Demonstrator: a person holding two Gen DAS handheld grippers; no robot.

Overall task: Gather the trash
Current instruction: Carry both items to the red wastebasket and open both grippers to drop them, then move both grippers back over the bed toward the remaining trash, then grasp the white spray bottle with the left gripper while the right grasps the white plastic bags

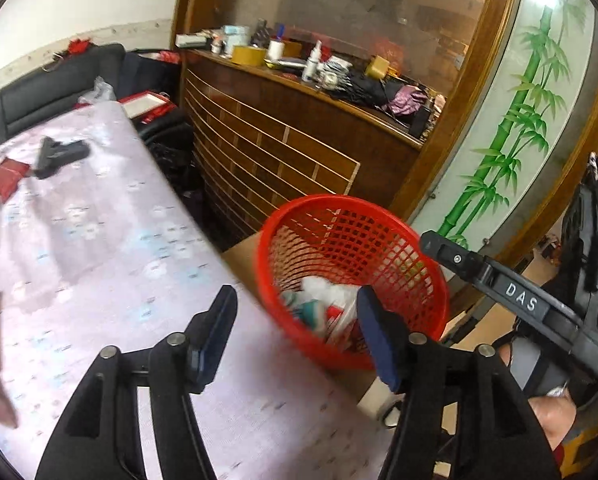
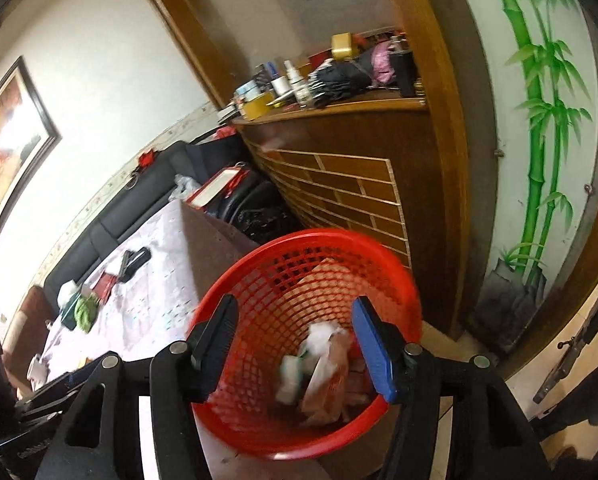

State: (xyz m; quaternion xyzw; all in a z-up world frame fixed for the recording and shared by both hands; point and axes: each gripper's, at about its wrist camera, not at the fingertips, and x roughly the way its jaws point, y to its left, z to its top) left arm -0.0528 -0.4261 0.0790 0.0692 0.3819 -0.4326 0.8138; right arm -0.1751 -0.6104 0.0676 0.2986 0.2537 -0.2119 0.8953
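The left gripper hangs over the right edge of the tabletop covered in a pale lilac patterned cloth, its jaws spread wide with nothing between them; the blue-padded right finger overlaps the rim of the round red plastic mesh basket, which stands just beside that edge. The right gripper is tipped downward directly above the same basket, jaws likewise released and empty. In the left wrist view its black body, labelled DAS, reaches in from the right, held in a hand. Crumpled white paper and wrappers lie in the basket's bottom. A black clip-like tool rests near the tabletop's far edge.
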